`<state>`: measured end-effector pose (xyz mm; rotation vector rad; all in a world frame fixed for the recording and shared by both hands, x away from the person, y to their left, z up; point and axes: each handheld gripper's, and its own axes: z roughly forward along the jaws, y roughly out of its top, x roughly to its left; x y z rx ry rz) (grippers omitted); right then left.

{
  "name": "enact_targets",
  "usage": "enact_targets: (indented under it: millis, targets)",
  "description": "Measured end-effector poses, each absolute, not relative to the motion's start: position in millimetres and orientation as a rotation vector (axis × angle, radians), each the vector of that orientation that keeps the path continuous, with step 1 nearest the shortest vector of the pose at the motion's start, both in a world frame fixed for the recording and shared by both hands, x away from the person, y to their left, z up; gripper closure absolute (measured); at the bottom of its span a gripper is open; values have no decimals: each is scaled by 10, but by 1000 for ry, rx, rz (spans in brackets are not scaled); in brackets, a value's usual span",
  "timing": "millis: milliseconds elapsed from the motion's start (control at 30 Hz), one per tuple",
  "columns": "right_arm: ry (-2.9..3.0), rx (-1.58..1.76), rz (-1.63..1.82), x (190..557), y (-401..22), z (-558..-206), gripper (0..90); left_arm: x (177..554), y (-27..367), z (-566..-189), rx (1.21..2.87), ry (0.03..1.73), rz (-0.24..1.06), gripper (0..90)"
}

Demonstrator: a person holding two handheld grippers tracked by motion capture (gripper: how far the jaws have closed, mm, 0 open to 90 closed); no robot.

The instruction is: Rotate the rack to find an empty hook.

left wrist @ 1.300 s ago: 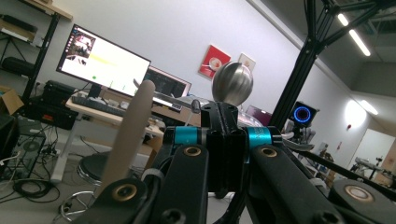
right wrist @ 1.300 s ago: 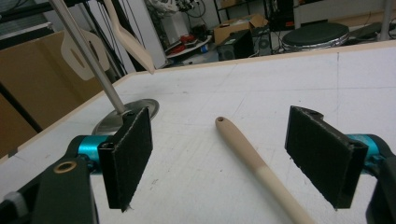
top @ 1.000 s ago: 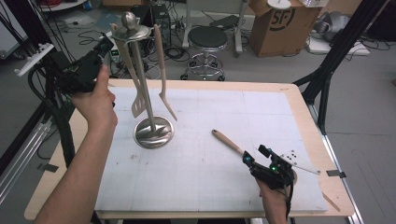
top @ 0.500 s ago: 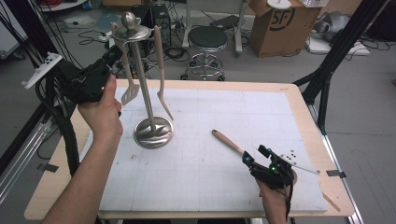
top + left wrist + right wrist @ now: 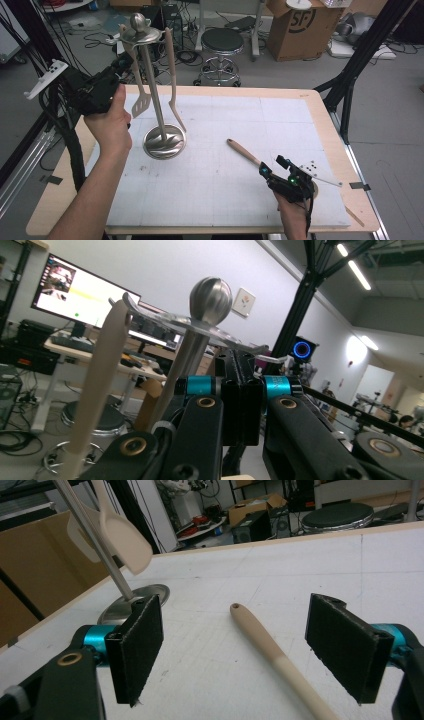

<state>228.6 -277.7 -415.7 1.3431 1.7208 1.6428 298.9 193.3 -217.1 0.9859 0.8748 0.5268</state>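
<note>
While the right gripper (image 5: pixel 264 171) rests low at the near right of the white gridded mat (image 5: pixel 280 120), a pale wooden-handled utensil (image 5: pixel 243 152) is seen lying flat on that mat between the jaws. In the right gripper view the two black pads stand wide apart, nothing is pressed by either, and the rounded, holed end of the handle (image 5: pixel 272 650) points away from the gripper toward the far left. The long axis of the handle thus runs diagonally, from the near right under the gripper to the far left, roughly toward the round polished steel base (image 5: pixel 164 141) of the utensil stand. The pads sit on either side of that axis, so a grasp across the handle is judged to need little more than a closing of the jaws, perhaps after a slight lowering.

The tall steel stand with its ball-shaped knob (image 5: pixel 140 21) is placed at the far left of the mat, well apart from the lying utensil. Two cream-coloured tools hang from its top plate: a slotted turner (image 5: pixel 141 104) and a long fork-like piece (image 5: pixel 175 107). The left gripper (image 5: pixel 116 72) is held up beside the upper part of the stand, at the far left, with its jaws closed together on nothing, as is shown in the left gripper view, where the knob (image 5: pixel 211 299) and top plate rise just beyond the jaws.

The right hand is clearly the nearer one to the lying utensil; a carry to the stand would run along the handle's own line, leftward and away.
</note>
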Motion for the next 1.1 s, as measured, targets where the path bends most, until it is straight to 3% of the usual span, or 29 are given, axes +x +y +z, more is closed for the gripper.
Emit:
enact_targets:
  millis: [100,233,300,667,1100]
  targets:
    - [1728,1345,1640,2286,-2775,-4158,225,2990,1947,-2209,1002,866,507,879]
    - [1733,1344,1634,2288,-2771,-4164,225,3028,1956,-2263,1049,883,461,622]
    - [1731,1350,1637,2286,-2775,-4162,225,3037,1965,-2308,1066,888,448,561]
    - [1749,1348,1625,2300,-2754,-4177,224,3003,2082,-2541,1095,866,406,379]
    - [1752,1350,1625,2296,-2747,-4178,224,2941,2117,-2820,1142,876,408,331]
